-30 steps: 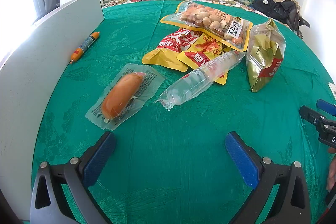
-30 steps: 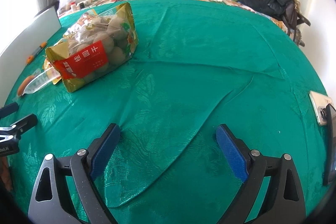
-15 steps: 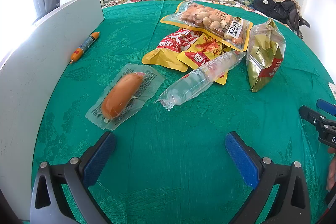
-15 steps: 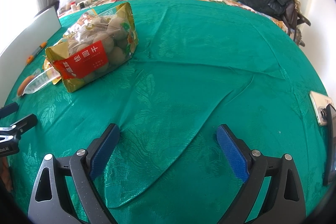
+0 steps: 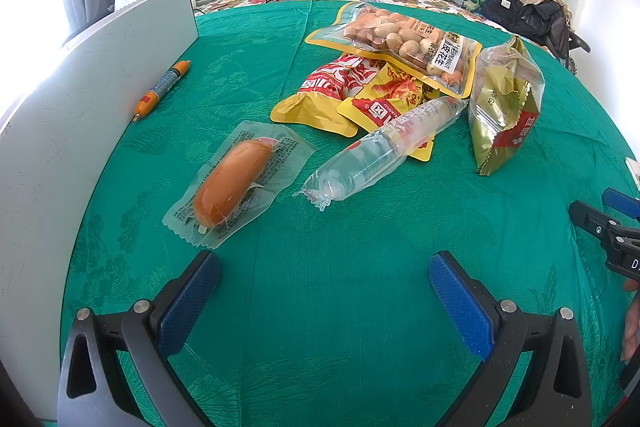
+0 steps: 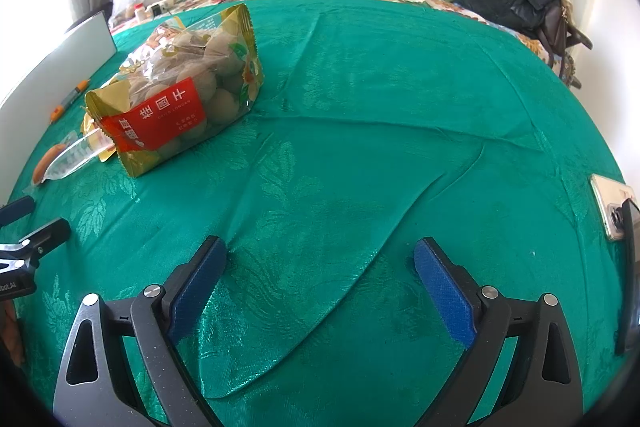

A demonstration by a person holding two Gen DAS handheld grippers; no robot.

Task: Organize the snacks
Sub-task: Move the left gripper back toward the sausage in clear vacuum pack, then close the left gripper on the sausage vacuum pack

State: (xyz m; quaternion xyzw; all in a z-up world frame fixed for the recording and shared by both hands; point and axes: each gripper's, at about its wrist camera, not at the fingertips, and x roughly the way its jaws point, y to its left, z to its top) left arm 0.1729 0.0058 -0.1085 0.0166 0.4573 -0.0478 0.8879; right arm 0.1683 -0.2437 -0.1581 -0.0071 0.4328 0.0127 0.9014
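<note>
Snacks lie in a loose pile on the green cloth [image 5: 320, 327], upper centre of the left wrist view. The peanut bag [image 5: 404, 45] sits at the top of the pile, overlapping the red-and-yellow packets [image 5: 340, 95] below it. A clear tube pack [image 5: 380, 151] slants across them, its lower end on bare cloth. The gold bag [image 5: 506, 103] stands just right of the pile; in the right wrist view it fills the upper left. A wrapped sausage [image 5: 236, 179] lies left of centre, apart from the pile. A thin orange stick [image 5: 162, 89] rests beside the white board [image 5: 80, 115] at far left. The left gripper [image 5: 324, 291] is spread wide, holding nothing. The right gripper [image 6: 320, 279] is likewise wide apart and empty above bare cloth.
</note>
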